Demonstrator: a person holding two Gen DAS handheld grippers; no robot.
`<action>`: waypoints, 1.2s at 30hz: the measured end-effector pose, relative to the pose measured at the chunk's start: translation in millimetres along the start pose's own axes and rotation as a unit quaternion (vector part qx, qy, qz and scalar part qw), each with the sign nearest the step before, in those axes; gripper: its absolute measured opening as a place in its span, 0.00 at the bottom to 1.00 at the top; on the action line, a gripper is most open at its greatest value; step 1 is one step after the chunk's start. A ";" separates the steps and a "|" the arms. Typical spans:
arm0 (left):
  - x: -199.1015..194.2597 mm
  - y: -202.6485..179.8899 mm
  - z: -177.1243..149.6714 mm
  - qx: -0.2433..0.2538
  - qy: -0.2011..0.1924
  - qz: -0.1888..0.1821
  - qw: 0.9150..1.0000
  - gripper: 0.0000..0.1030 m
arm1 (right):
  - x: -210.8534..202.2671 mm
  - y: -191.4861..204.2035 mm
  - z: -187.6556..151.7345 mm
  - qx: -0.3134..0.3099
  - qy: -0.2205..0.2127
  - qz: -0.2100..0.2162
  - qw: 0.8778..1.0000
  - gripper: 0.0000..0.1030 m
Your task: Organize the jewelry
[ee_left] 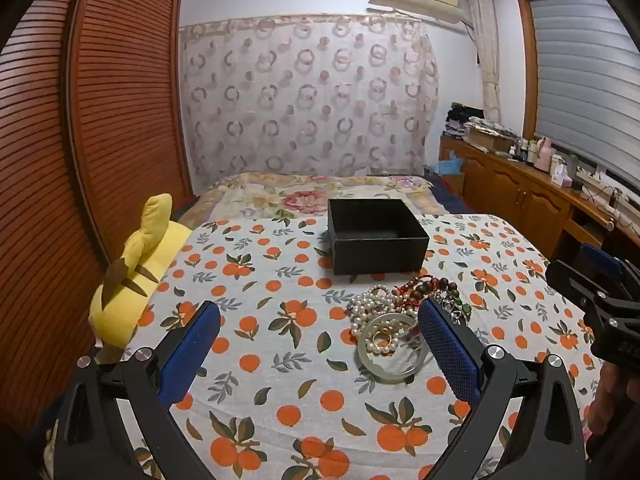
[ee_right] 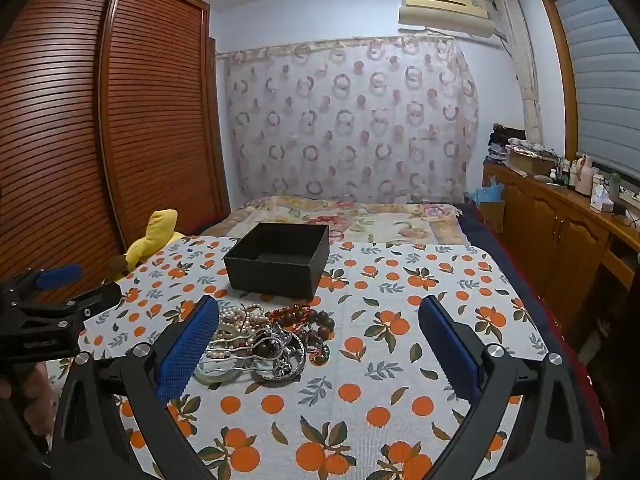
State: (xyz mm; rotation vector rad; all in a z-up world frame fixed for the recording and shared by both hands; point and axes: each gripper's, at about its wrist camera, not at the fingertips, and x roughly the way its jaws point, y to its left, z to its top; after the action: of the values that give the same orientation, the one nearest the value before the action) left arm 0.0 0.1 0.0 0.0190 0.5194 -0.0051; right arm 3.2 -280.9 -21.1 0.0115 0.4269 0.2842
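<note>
Black box (ee_left: 376,236) is empty; jewelry pile (ee_left: 400,312) untouched. Left gripper (ee_left: 320,320) and right gripper (ee_right: 320,316) are spread, unloaded. One piece must be pinched next.

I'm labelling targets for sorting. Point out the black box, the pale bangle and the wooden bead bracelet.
black box (ee_left: 382,254): left wrist view, front wall.
pale bangle (ee_left: 386,374): left wrist view, near rim.
wooden bead bracelet (ee_right: 325,322): right wrist view, a dark bead.

We hover our left gripper (ee_left: 320,320), jaws wide, over the jewelry pile (ee_left: 400,316) near the black box (ee_left: 378,254).
</note>
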 end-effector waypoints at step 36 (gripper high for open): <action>-4.1 -3.2 3.8 -0.001 -0.005 0.000 1.000 0.93 | -0.4 -3.3 1.3 0.002 0.007 0.001 1.000 0.98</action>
State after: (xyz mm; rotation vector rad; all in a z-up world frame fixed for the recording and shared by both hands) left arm -1.6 -3.2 5.2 0.0179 0.5086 -0.0046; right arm 4.2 -284.2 -19.9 0.0138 0.4413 0.2849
